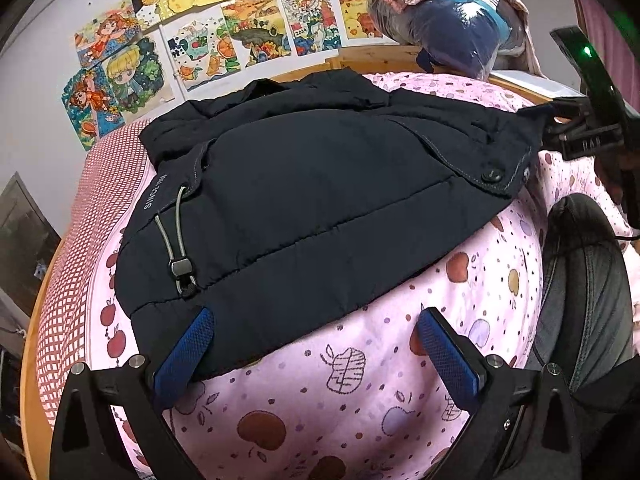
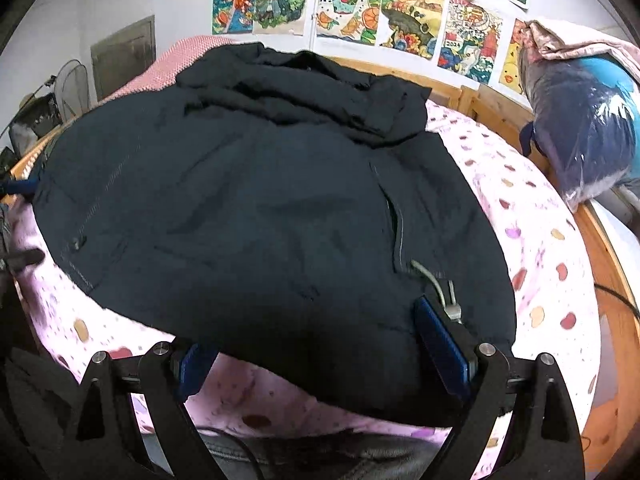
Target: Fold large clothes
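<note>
now | black jacket (image 1: 320, 200) flat on pink bedspread (image 1: 360, 400) | both tools gaping

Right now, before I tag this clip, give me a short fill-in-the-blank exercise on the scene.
1. The jacket lying on the bed is ____ in colour.
2. The pink bedsheet is printed with ____.
3. Both the left gripper and the right gripper have their jaws ____.
4. The wall behind holds colourful ____.

Missing words: black; apples; open; drawings

Matt quilted jacket (image 1: 320, 200) — probably nylon — on fleecy blanket (image 1: 360, 400).
</note>
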